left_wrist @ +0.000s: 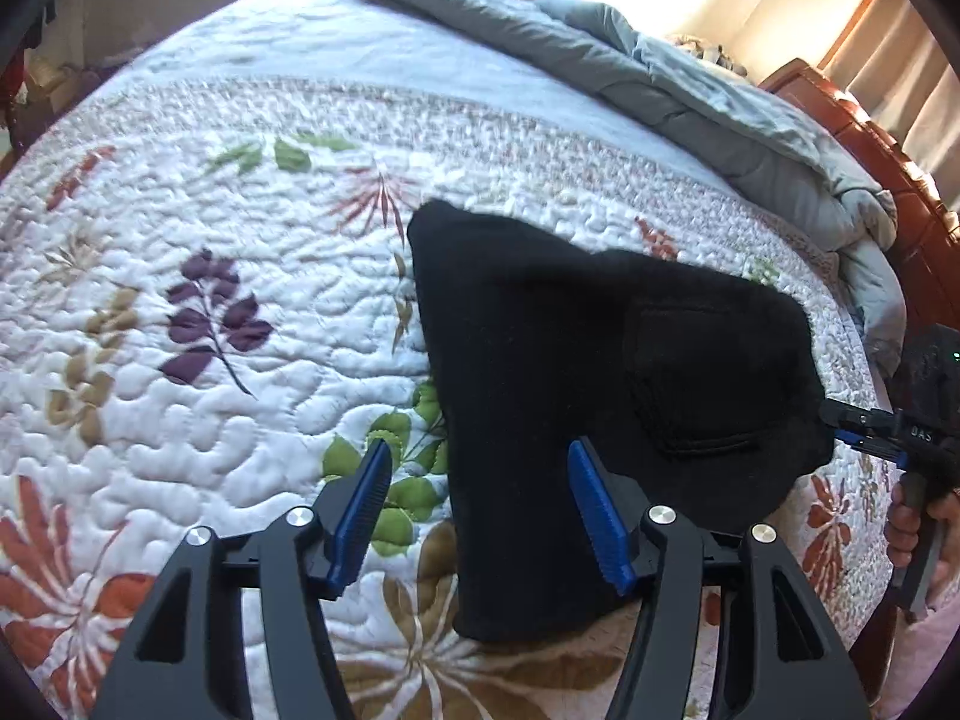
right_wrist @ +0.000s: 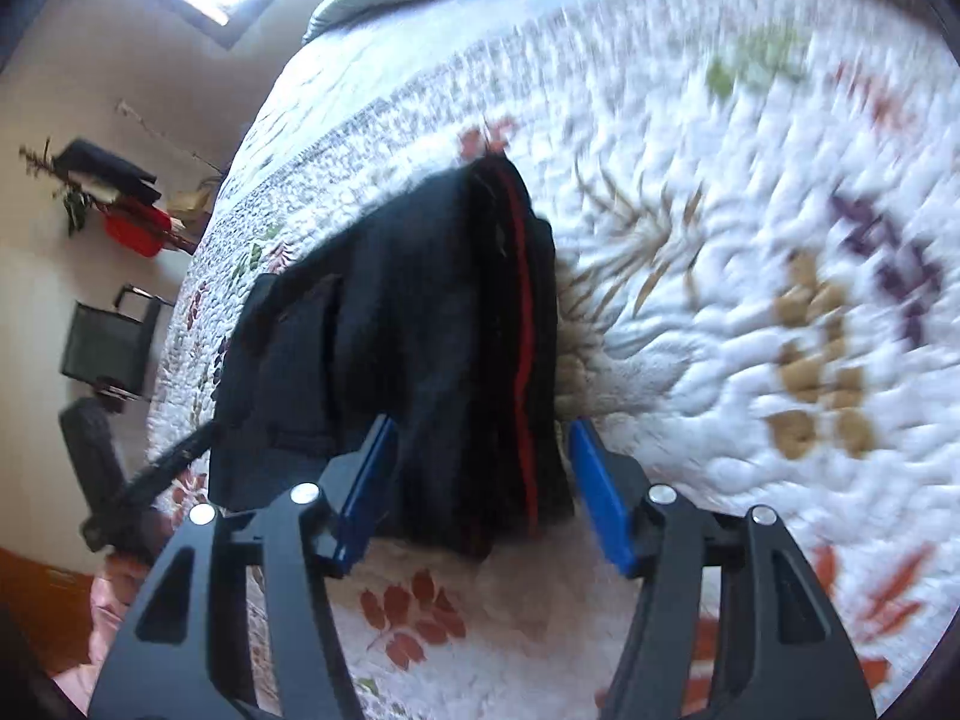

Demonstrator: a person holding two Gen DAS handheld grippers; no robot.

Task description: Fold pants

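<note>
Left wrist view, leftmost: floral quilt [left_wrist: 198,312] spread over the bed, stitched with purple, tan, green and rust leaves. Nearer the lens, left tongs [left_wrist: 474,510] spread wide, blue pads well apart, gripping nothing; left pad over bare quilt, right pad over the near part of the pants. Centre to right: black pants [left_wrist: 600,372] folded into a compact bundle, lying flat on the quilt, a stitched pocket showing on top toward the right. Beyond, along the far edge: grey comforter [left_wrist: 690,96] bunched up, with a reddish wooden headboard [left_wrist: 870,138] behind it. Far right edge: right tongs [left_wrist: 858,429] seen side-on, tip just at the bundle's right edge, contact not clear, a hand [left_wrist: 918,525] on the handle below.

Right wrist view, left side: wall with a red item [right_wrist: 135,231] on a shelf. Centre: the pants [right_wrist: 408,330] again, a thin red stripe running down the folded stack. Right tongs [right_wrist: 480,492] wide apart, blue pads flanking the near end of the stack without pinching it. Right side: quilt [right_wrist: 750,240], blurred.
</note>
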